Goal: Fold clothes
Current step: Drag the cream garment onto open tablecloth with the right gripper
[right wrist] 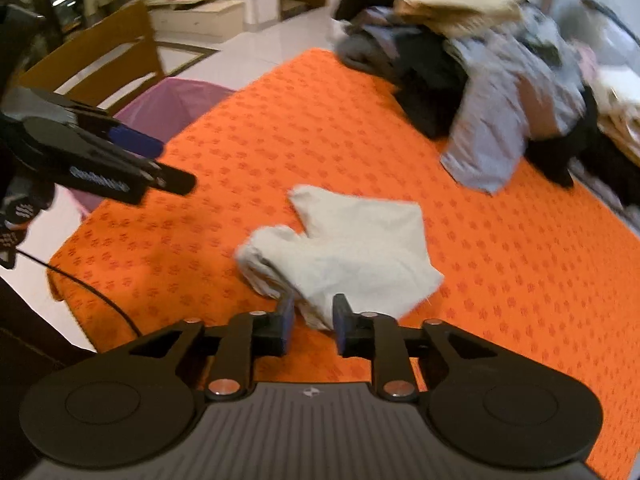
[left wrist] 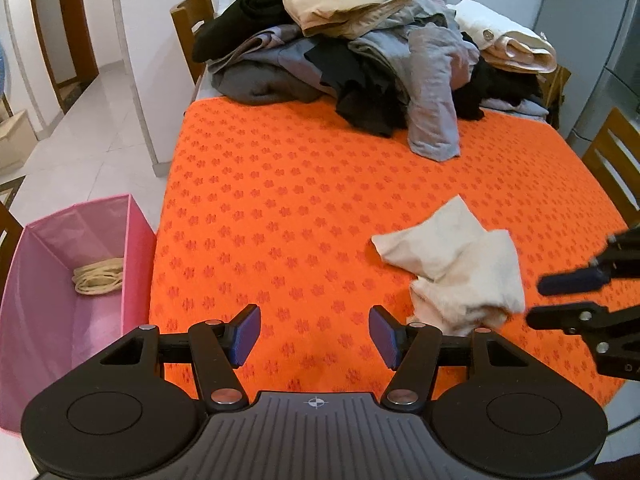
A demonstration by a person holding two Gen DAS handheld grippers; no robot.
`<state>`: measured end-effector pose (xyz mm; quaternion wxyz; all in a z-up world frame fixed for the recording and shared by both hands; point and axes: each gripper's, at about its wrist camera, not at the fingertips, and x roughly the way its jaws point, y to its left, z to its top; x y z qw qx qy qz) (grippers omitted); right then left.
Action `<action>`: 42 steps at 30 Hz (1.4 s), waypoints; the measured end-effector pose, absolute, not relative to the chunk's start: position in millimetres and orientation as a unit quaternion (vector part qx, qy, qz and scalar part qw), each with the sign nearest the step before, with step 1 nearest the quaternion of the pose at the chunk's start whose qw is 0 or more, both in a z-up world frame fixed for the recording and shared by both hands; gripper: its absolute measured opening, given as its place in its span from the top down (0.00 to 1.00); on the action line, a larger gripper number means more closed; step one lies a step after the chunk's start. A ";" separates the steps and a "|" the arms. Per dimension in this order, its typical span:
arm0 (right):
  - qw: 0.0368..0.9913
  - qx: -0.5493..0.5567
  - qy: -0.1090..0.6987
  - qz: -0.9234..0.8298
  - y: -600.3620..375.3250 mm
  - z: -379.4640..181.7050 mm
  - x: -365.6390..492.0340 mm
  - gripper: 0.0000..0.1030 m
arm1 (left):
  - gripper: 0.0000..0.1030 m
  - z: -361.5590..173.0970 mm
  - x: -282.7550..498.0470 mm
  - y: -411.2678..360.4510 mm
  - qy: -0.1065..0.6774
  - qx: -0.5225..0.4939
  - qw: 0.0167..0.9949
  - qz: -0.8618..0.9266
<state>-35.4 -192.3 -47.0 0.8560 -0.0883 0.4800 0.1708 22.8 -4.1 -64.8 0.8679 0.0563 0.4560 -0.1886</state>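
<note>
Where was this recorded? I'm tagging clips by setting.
Probably a home dining area: an orange patterned tablecloth, wooden slatted chairs, a heap of unfolded clothes and a pink fabric bin.

I count two black two-finger claws of mine: the left claw (left wrist: 315, 334) and the right claw (right wrist: 313, 320), each with two blue pads. One crumpled cream cloth (left wrist: 456, 266) lies alone on the one orange patterned tablecloth (left wrist: 280, 200). One mixed heap of grey, black and beige clothes (left wrist: 360, 48) sits at the far end; its pieces I cannot count. One pink fabric bin (left wrist: 60, 280) holds one coiled beige garment (left wrist: 98, 276). I see two wooden chairs, one (left wrist: 192, 16) and another (left wrist: 612, 156).
</note>
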 end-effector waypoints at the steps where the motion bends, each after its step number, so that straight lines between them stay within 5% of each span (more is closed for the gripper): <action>1: 0.855 -0.096 0.477 0.180 -187.4 -46.4 -33.8 0.70 | 0.39 -64.8 20.3 -4.1 0.455 0.057 0.868 -0.188; 10: 0.836 -0.199 0.452 0.240 -144.4 -67.2 -17.0 0.71 | 0.39 -63.0 -3.9 -2.5 0.448 0.068 0.873 -0.182; 15: 0.837 -0.232 0.436 0.235 -143.7 -78.0 -11.7 0.94 | 0.39 -60.8 -15.9 -7.7 0.450 0.061 0.871 -0.186; 31: 0.891 -0.087 0.416 0.158 -281.6 -15.1 -31.4 0.96 | 0.45 -55.3 -17.3 -108.1 0.430 0.038 0.867 -0.250; 42: 0.873 -0.018 0.484 0.058 -410.5 -60.0 -86.4 0.96 | 0.47 -61.2 -32.5 -174.3 0.433 0.066 0.861 -0.257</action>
